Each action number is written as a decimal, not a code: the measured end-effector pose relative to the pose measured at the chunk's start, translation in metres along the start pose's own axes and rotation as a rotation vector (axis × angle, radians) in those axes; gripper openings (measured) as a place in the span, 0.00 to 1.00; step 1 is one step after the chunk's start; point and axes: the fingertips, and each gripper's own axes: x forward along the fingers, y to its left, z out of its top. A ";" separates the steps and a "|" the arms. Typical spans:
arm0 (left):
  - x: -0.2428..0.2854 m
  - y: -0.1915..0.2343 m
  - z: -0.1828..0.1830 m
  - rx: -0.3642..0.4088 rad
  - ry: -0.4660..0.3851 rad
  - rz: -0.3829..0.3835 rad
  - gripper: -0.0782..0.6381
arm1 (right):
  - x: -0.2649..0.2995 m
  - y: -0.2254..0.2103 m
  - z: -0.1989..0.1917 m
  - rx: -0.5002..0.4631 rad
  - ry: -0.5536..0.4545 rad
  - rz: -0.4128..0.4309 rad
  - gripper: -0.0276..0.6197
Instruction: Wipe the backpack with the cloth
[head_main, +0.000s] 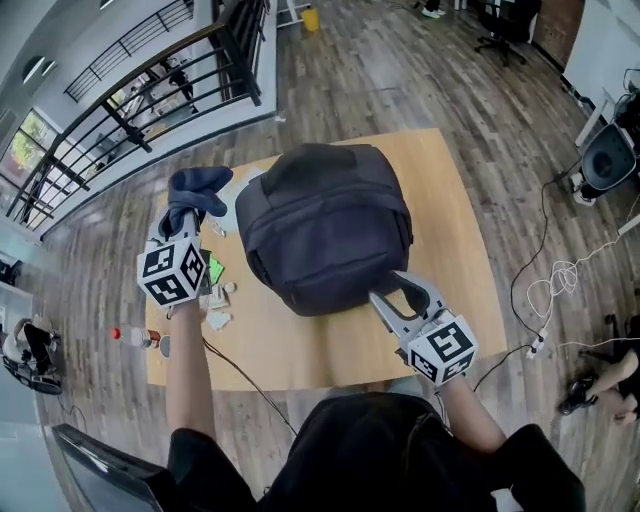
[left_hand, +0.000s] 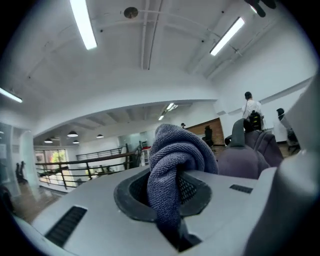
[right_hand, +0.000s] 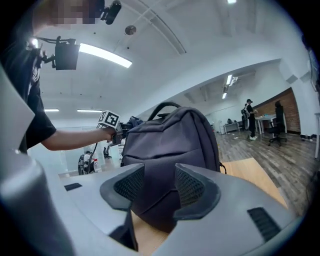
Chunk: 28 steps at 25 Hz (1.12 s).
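Note:
A dark grey backpack (head_main: 325, 225) lies on the wooden table (head_main: 450, 230), its top handle toward the far side. My left gripper (head_main: 192, 207) hovers beside the backpack's left flank, shut on a bunched blue-grey cloth (head_main: 197, 190). In the left gripper view the cloth (left_hand: 172, 165) bulges up out of the closed jaws of that gripper (left_hand: 172, 187). My right gripper (head_main: 395, 290) sits at the backpack's near right corner, open. In the right gripper view its pads stand apart with the backpack (right_hand: 170, 145) just beyond them and nothing pressed between.
Small clutter lies on the table's left side: a green item (head_main: 214, 268), crumpled scraps (head_main: 217, 305) and a red-capped bottle (head_main: 135, 337) at the near left corner. A black railing (head_main: 150, 80) runs at far left. Cables (head_main: 560, 280) trail on the floor right.

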 end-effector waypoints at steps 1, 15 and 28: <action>0.018 -0.005 -0.003 -0.002 -0.002 -0.070 0.18 | 0.004 0.002 -0.006 0.015 0.008 -0.031 0.32; 0.075 -0.111 -0.033 -0.019 -0.039 -0.868 0.17 | 0.045 -0.014 -0.037 0.025 0.043 -0.326 0.33; -0.024 -0.148 -0.047 -0.097 -0.055 -0.924 0.16 | 0.087 -0.104 -0.015 -0.111 0.158 -0.245 0.23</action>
